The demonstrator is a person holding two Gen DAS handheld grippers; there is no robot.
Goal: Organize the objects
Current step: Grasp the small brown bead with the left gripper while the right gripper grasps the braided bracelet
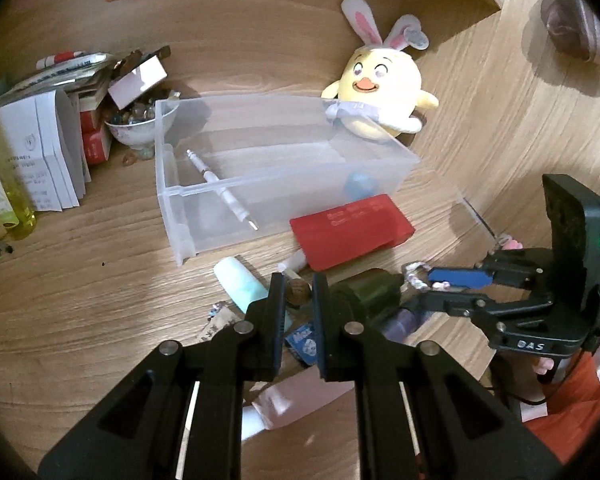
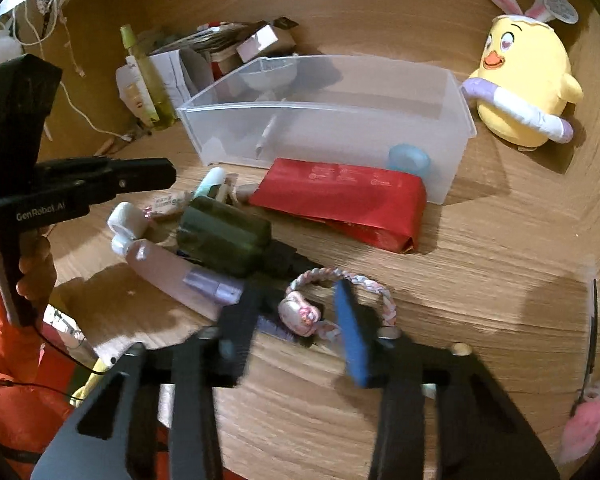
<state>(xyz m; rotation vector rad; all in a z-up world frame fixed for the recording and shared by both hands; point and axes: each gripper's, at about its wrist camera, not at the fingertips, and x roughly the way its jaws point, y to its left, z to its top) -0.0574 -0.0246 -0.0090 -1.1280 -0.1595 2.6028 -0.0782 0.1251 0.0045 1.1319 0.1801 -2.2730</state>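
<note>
The right gripper [image 2: 300, 316], nearer than the left, has its fingers seemingly pinching the braided bracelet [image 2: 340, 280], the bin [image 2: 328, 108] lying ahead.

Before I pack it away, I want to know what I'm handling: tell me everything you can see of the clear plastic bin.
The clear plastic bin is a frosted, see-through rectangular tub with a flared rim and no lid. It stands upright on the wooden desk. Inside lie a white pen, slanted along one end, and a pale blue cap-like piece in a corner. A red box lies against its near wall; a yellow chick plush sits beyond its far corner.
</note>
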